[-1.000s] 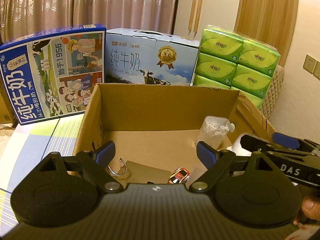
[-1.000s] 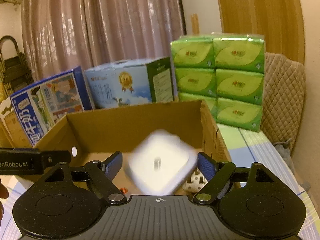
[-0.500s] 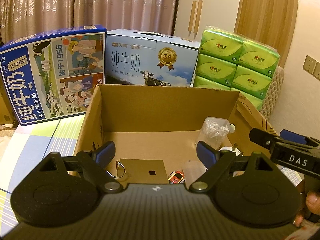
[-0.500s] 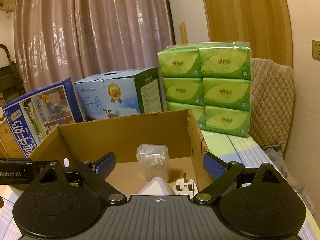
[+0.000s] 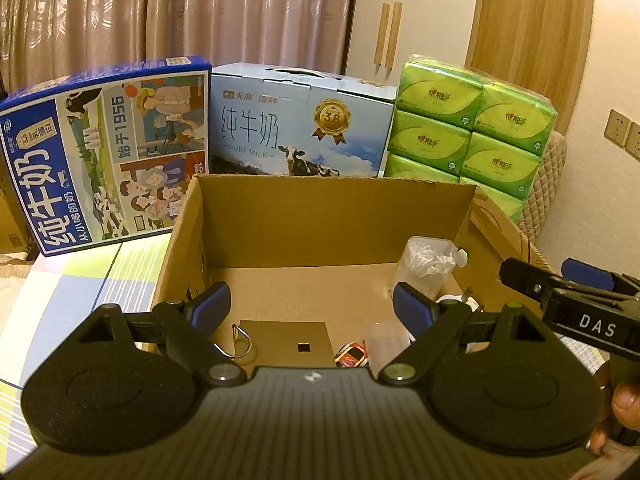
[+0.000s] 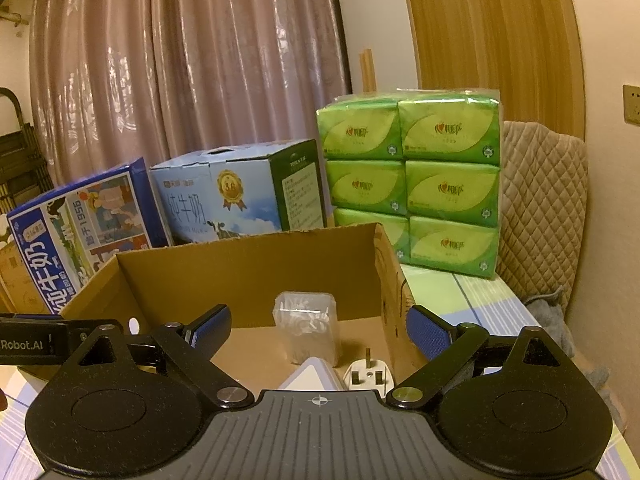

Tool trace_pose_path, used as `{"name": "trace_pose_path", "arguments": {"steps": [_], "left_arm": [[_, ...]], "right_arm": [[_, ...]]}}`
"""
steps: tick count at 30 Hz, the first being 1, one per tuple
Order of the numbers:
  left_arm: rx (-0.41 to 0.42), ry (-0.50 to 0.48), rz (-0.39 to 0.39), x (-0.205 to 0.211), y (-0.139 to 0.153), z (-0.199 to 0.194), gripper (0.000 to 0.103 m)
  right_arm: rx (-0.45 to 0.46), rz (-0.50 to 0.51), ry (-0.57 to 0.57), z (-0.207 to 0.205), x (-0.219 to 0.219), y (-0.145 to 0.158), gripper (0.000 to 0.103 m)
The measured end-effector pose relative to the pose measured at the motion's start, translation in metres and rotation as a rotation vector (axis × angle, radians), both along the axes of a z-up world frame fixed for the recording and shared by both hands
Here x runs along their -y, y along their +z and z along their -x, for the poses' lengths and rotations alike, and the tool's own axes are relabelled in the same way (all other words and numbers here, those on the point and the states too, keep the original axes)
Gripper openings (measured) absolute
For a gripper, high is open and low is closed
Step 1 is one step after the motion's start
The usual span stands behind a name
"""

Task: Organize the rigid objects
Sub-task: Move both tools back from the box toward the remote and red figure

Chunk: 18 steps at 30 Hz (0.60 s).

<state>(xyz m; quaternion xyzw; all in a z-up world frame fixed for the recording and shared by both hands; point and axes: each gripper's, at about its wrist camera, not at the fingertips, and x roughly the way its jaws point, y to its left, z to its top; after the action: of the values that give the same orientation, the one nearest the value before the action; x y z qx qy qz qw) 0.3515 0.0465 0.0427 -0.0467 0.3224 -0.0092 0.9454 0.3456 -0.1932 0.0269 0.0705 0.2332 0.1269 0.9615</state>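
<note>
Inside the cardboard box (image 6: 248, 268) lies the released white block (image 6: 310, 376); both grippers' fingers gape, empty.

Warm dim indoor light, sharp focus, fisheye bending at edges.

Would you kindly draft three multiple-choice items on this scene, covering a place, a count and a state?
1. Where does the clear plastic container stand?
A. inside the cardboard box
B. atop the tissue packs
C. on the chair

2. How many milk cartons stand behind the box?
A. one
B. two
C. four

3. What state is the right tool in?
A. shut on the plug
B. shut, empty
C. open, empty

Answers: 1 A, it stands on the box floor by the white plug; 2 B, a dark blue carton and a light blue carton; 3 C, blue pads apart, nothing between.
</note>
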Motion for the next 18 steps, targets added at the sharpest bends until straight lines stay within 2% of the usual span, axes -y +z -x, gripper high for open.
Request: {"name": "trace_pose_path", "arguments": {"steps": [12,15,18], "left_arm": [[0.072,-0.018,-0.07,0.001,0.026,0.048,0.086],[0.082,-0.031,-0.068,0.004,0.027,0.069,0.086],[0.066,-0.04,-0.06,0.007,0.018,0.094,0.086]], "right_arm": [[0.092,-0.028,-0.001,0.044,0.013,0.014,0.092],[0.083,-0.018,0.009,0.066,0.019,0.011,0.092],[0.033,-0.009,0.02,0.088,0.025,0.003,0.092]]}}
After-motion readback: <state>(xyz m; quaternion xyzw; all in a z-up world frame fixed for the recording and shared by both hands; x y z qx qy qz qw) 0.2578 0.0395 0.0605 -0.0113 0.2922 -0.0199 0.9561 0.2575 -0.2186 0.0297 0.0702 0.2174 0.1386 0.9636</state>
